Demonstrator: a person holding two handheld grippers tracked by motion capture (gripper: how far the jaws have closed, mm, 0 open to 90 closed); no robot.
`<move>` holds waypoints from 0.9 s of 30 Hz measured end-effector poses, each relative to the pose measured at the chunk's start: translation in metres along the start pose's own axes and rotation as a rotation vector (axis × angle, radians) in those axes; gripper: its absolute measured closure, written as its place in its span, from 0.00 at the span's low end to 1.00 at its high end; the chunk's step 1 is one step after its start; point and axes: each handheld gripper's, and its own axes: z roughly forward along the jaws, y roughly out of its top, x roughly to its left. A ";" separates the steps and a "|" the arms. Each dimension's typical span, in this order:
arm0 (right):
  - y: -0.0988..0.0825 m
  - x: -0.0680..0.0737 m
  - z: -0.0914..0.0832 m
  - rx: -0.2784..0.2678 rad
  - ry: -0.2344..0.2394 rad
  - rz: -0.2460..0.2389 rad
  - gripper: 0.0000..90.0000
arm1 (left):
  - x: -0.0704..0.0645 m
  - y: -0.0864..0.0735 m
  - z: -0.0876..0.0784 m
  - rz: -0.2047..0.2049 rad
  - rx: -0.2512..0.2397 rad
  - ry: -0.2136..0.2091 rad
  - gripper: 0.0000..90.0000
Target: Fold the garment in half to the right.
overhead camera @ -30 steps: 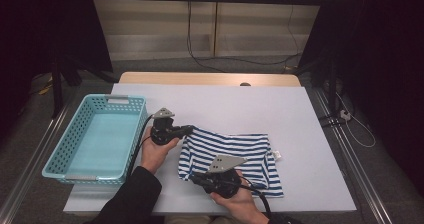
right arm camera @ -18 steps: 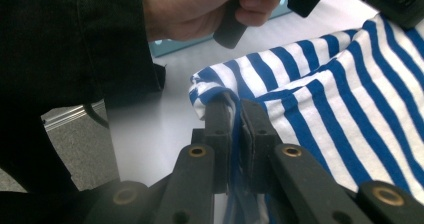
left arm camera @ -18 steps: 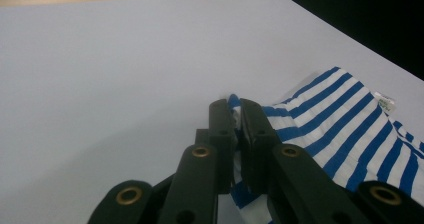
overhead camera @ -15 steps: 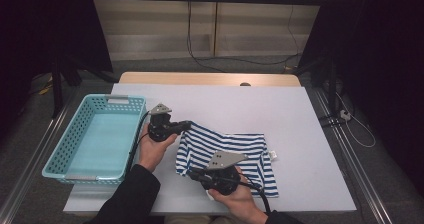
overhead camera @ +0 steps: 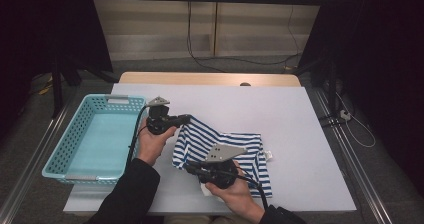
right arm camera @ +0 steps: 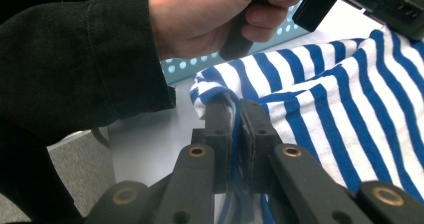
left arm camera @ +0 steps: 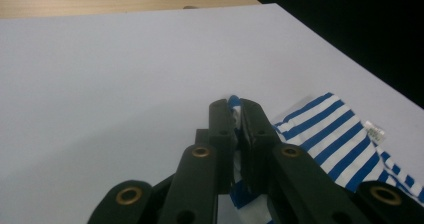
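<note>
Striped cloth (right arm camera: 320, 84) between both jaws

Even overhead light falls on the white table (overhead camera: 280, 119), which is bright without glare; shadows beneath things are soft. The surroundings from nine to three o'clock sink into near black. Both gripper views are sharp close up, slightly grainy, and soften toward twelve o'clock.
</note>
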 end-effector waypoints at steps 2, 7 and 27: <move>0.002 0.000 0.000 -0.006 0.007 0.002 0.93 | -0.001 0.002 -0.001 0.007 0.007 -0.002 0.95; 0.009 0.000 0.001 -0.026 0.009 -0.005 0.93 | -0.002 0.002 0.002 -0.012 0.007 0.012 0.95; 0.031 0.001 0.011 -0.049 0.013 -0.033 0.93 | 0.004 0.020 -0.018 -0.025 -0.040 0.077 0.95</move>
